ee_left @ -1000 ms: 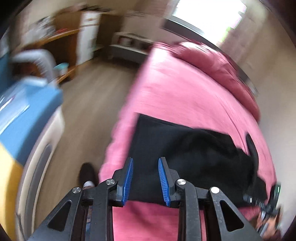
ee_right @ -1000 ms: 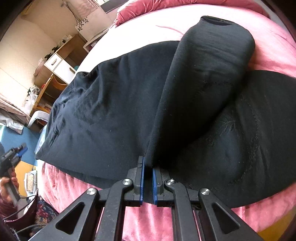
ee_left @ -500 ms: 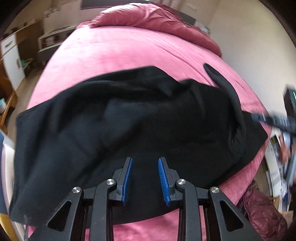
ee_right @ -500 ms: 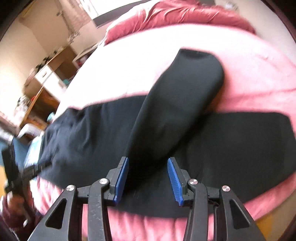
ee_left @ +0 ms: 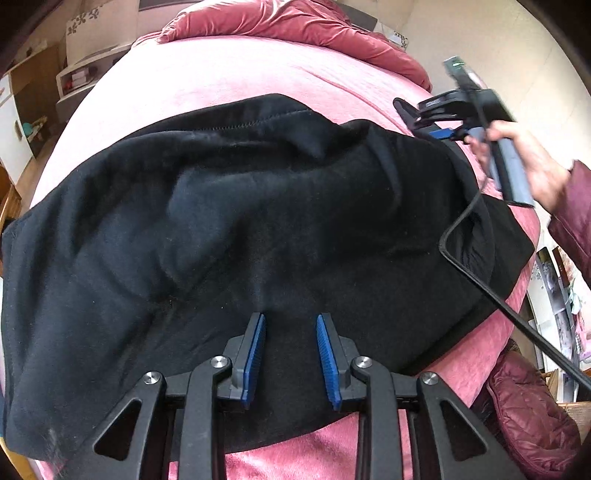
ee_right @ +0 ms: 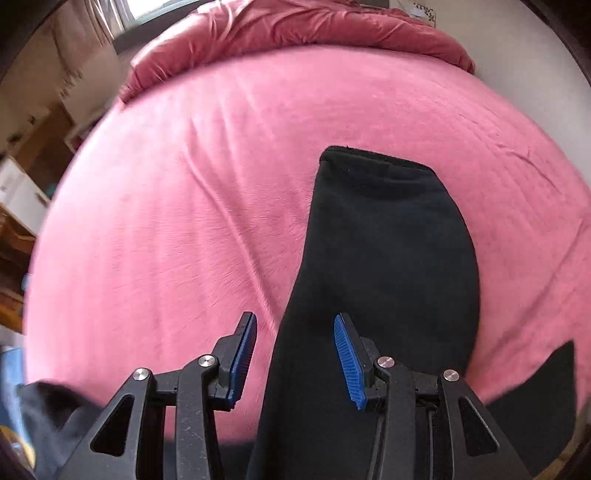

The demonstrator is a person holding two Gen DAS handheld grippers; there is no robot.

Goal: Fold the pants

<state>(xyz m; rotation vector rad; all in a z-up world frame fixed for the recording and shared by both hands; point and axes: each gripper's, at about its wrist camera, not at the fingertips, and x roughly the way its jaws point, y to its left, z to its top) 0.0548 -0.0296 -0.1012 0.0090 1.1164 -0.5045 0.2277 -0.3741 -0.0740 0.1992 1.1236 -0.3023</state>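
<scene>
Black pants point(ee_left: 258, 229) lie across the near part of a pink bed point(ee_left: 258, 74), rumpled, with the waist edge at the far side. My left gripper point(ee_left: 290, 321) is open and empty, just above the cloth near its front edge. In the right wrist view one black pant leg point(ee_right: 388, 251) lies folded away across the pink bed point(ee_right: 184, 221), its hem at the far end. My right gripper point(ee_right: 295, 325) is open and empty, above the leg's left edge. The right gripper also shows in the left wrist view point(ee_left: 436, 118), held over the pants' far right side.
A rumpled red duvet point(ee_left: 295, 26) lies at the head of the bed. Wooden shelves and white cabinets point(ee_left: 22, 122) stand to the left. A dark red padded jacket point(ee_left: 532, 413) lies beside the bed at the lower right. A black cable point(ee_left: 480, 273) hangs from the right gripper.
My right gripper has let go of the pant leg, opened and lifted away. My left gripper has swung from the floor side to over the pants, staying open.
</scene>
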